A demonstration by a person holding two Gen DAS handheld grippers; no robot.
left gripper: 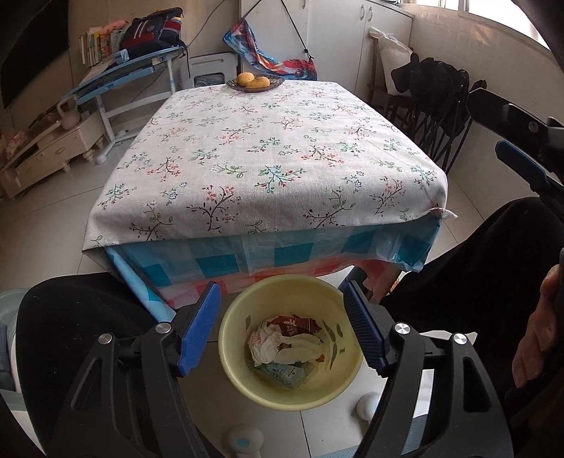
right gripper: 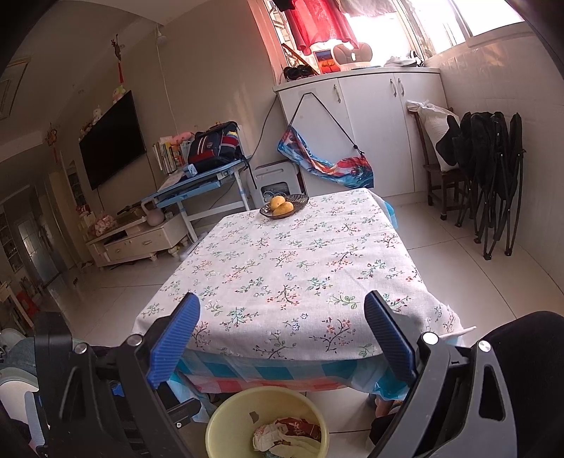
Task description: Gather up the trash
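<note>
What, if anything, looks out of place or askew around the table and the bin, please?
Nothing looks spilled. The wrappers lie inside the yellow bin on the floor. The one untidy spot is the table's near right corner, where the floral tablecloth bunches and the blue checked sheet beneath hangs crumpled.

Floor (right gripper: 458,267): pale glossy tiles. Worktop (right gripper: 282,274): floral cloth over a blue-checked sheet, with a fruit dish (right gripper: 283,206) at its far end. Left wall: mounted television (right gripper: 112,141) above a cream cabinet (right gripper: 141,239). Rear: blue desk (right gripper: 201,183), white cupboards (right gripper: 370,123). Right: folded black chairs (right gripper: 493,176). Daylight enters through a window (right gripper: 423,24) at upper right.
</note>
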